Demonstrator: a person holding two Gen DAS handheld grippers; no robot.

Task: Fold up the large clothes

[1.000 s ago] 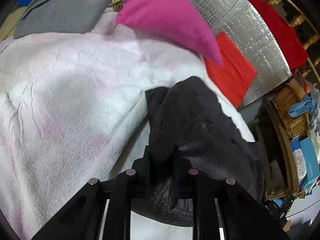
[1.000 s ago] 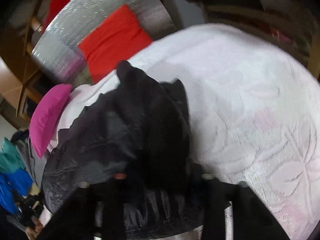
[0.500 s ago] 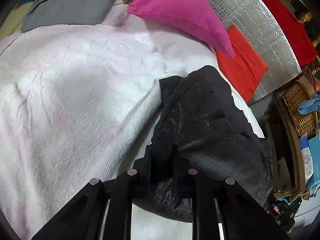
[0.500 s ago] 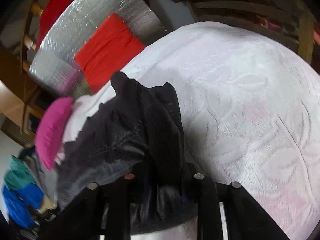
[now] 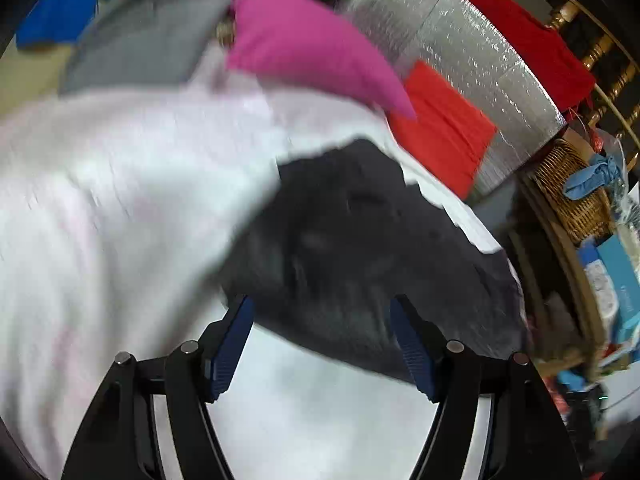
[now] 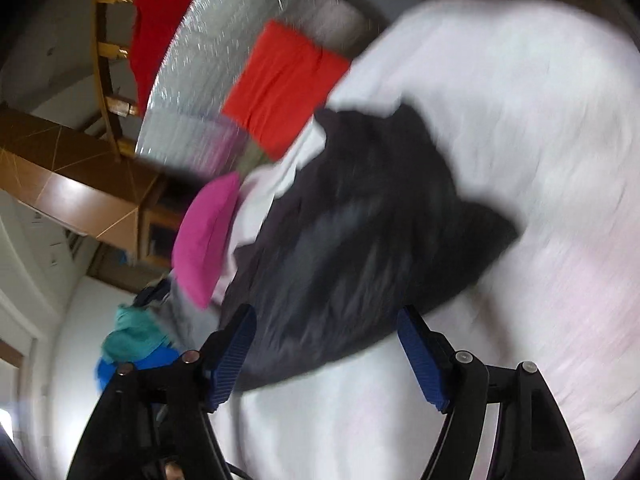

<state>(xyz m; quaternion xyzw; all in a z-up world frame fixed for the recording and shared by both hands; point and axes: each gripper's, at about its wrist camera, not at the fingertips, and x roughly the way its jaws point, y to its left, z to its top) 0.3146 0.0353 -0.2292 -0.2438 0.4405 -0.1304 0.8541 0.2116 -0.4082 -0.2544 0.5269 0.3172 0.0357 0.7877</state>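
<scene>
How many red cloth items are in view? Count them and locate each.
2. A bright red folded cloth leans on the silver foil panel beside the pink pillow. A darker red cloth hangs over the wooden rail behind. More may be hidden.

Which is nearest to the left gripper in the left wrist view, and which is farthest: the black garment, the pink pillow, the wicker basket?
From the left gripper:
1. Black garment, directly ahead of the open fingers, on the white bedspread.
2. Pink pillow, beyond it, upper centre.
3. Wicker basket, off the bed, far right.
</scene>
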